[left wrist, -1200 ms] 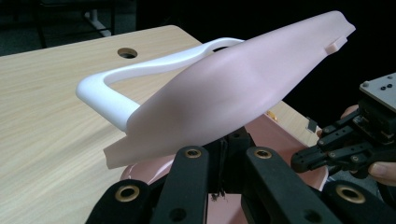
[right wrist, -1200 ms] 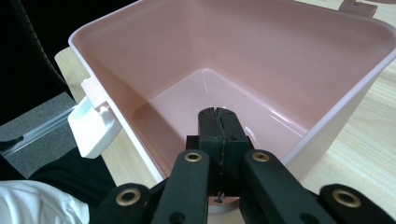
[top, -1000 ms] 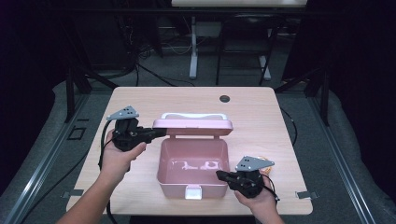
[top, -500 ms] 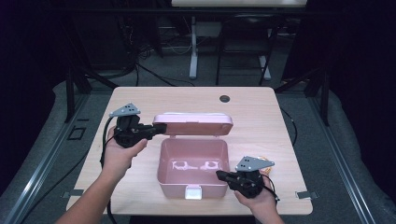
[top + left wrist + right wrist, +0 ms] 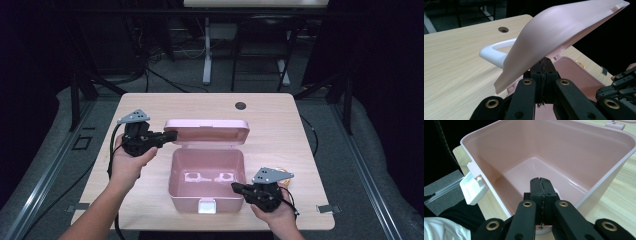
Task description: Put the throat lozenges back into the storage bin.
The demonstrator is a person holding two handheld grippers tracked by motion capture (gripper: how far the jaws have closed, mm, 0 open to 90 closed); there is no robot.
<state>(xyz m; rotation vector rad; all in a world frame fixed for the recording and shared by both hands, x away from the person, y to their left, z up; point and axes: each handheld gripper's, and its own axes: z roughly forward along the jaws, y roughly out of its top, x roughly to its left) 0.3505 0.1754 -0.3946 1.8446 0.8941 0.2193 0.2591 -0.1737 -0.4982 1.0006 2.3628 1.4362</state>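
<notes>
A pink plastic box [image 5: 185, 197] stands open at the table's front middle, with a white latch [image 5: 207, 206] on its front wall. Its lid [image 5: 207, 131] slants up from the back hinge and carries a white handle [image 5: 491, 51] on its outer face. My left gripper [image 5: 172, 135] is shut, its tips against the underside of the lid [image 5: 564, 32] at the lid's left edge. My right gripper [image 5: 235, 187] is shut with nothing in it, resting at the box's front right corner. In the right gripper view its tips [image 5: 540, 180] reach over the rim [image 5: 604, 182] into the bare interior.
A dark round cable hole [image 5: 240, 105] sits in the tabletop behind the box. A small orange thing [image 5: 282, 170], too small to identify, lies by my right hand. Bare wood lies left, right and behind the box. The table's front edge is close to the box.
The lid has tipped forward from nearly upright to a slant over the back of the box, with my left gripper staying at its left edge. The right gripper has not moved.
</notes>
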